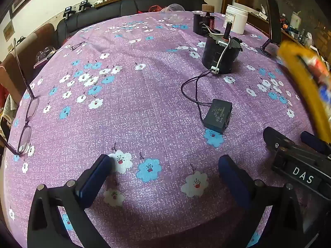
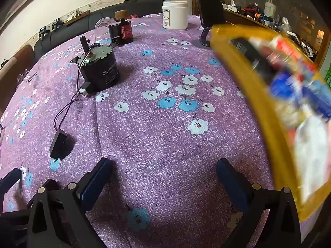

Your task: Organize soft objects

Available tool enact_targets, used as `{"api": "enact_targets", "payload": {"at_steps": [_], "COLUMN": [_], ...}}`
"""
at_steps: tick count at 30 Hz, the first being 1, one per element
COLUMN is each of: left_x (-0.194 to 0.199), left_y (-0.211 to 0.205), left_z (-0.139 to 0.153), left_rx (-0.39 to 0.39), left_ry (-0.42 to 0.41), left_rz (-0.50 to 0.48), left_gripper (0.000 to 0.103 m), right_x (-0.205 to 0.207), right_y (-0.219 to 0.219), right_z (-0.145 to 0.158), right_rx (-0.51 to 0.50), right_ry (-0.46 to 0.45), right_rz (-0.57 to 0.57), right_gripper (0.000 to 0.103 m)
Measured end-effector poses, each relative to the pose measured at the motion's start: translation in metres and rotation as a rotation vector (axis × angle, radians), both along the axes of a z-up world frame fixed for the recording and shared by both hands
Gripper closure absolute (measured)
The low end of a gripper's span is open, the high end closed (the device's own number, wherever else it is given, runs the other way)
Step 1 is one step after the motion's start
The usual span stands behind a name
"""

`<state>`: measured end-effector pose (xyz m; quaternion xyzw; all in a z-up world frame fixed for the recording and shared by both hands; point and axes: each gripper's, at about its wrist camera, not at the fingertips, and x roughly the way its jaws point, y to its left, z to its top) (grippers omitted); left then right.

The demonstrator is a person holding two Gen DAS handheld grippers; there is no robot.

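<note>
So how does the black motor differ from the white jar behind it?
The motor is dark, with a shaft on top and a wire trailing to a small black box; the white jar is plain, lidded, labelled and wireless. The jar stands farther back. Both stand upright on the floral tablecloth.

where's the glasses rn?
The glasses lie at the far left edge of the table in the left wrist view, well left of the motor; the right wrist view doesn't show them.
</note>
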<state>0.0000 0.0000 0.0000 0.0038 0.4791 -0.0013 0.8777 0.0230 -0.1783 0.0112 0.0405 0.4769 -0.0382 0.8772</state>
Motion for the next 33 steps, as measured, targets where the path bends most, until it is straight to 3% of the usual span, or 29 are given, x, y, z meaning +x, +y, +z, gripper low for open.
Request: {"api": "enact_targets", "payload": {"at_steps": [33], "left_x": [0.0000], "left_y": [0.0000], "left_z": [0.0000], "left_rx": [0.000], "left_ry": [0.001], "left_rz": [0.000], "left_gripper": [0.000], "right_x": [0.0010], "right_y": [0.0011], "right_z": [-0.0039], "right_rx": [-0.006], "right_ry": [-0.002], "right_rz": [0.001], "right_gripper": [0.001]}}
